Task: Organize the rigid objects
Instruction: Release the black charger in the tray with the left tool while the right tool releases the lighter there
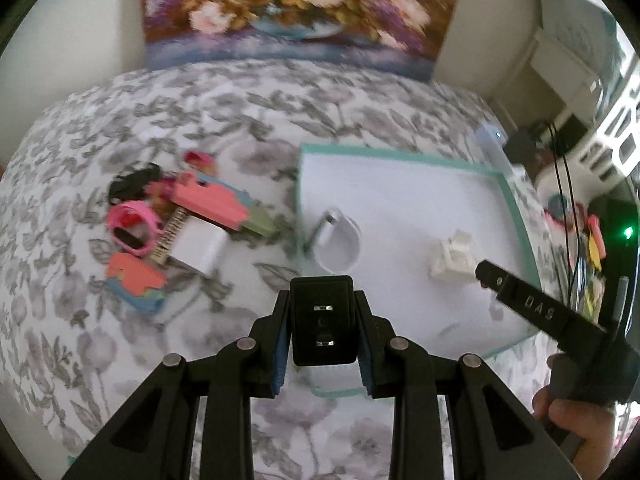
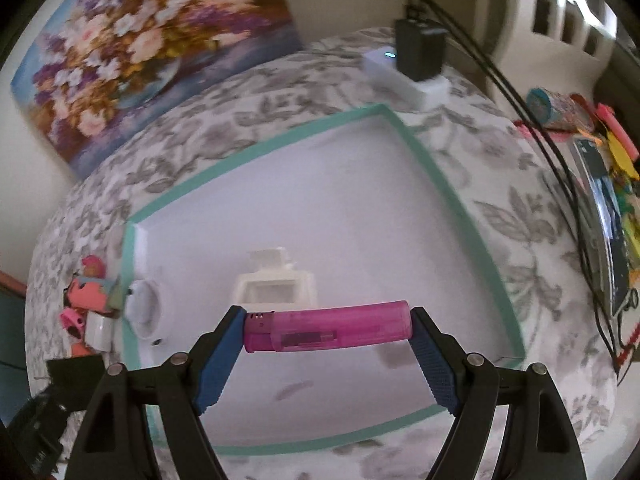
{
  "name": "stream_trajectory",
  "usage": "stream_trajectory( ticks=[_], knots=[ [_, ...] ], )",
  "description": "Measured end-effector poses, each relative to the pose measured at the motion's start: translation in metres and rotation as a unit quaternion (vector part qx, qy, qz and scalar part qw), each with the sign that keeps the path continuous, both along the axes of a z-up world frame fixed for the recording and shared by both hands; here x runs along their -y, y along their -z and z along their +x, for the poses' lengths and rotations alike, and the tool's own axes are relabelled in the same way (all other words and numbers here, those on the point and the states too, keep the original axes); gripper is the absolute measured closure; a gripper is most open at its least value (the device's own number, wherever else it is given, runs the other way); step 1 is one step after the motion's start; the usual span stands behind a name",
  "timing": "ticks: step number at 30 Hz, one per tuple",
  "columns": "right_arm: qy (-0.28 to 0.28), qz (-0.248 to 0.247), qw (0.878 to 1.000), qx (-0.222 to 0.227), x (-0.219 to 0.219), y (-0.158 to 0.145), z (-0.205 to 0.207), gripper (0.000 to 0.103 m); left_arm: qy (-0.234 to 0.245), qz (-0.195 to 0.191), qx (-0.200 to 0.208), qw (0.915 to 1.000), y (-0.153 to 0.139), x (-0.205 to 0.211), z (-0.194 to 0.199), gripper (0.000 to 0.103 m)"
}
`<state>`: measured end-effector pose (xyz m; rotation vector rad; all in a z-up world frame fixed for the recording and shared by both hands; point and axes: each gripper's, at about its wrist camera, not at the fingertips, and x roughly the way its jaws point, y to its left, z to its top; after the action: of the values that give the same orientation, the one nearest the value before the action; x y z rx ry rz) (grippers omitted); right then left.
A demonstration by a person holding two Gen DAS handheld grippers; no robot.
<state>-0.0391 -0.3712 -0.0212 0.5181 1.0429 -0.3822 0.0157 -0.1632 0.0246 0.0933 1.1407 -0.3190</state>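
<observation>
A home room: a tabletop under a grey floral cloth (image 1: 200, 112), a flower painting (image 1: 296, 8) leaning against the far wall, white furniture (image 1: 568, 64) at right.

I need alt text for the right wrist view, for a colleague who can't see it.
The right gripper holds a pink lighter lengthwise between its blue pads, above a white tray with a teal rim on a floral cloth. In the tray sit a small white box-like piece and a white ring-shaped thing; colourful items lie outside, left.

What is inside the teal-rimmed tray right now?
The teal-rimmed tray holds a white clip-like piece and a round white part. The pink lighter hides some floor.
</observation>
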Motion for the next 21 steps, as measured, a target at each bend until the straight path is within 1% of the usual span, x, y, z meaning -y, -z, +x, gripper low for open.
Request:
stream_trajectory(
  ticks=[3, 8, 15, 21],
  knots=[
    [0.015, 0.006, 1.000, -0.006, 0.011, 0.006, -0.006, 0.020, 0.011, 0.014, -0.011, 0.9998, 0.010, 0.012, -0.001, 0.073],
    [0.029, 0.011, 0.999, -0.017, 0.021, 0.014, -0.013, 0.020, 0.026, 0.022, -0.023, 0.9992, 0.020, 0.024, -0.004, 0.073],
    [0.024, 0.019, 0.999, -0.034, 0.021, 0.025, -0.012, 0.020, 0.036, 0.034, -0.026, 0.9984, 0.025, 0.030, -0.005, 0.073],
    [0.023, 0.020, 0.999, -0.038, 0.020, 0.027, -0.011, 0.020, 0.038, 0.031, -0.034, 0.9982, 0.028, 0.030, -0.003, 0.073]
  ],
)
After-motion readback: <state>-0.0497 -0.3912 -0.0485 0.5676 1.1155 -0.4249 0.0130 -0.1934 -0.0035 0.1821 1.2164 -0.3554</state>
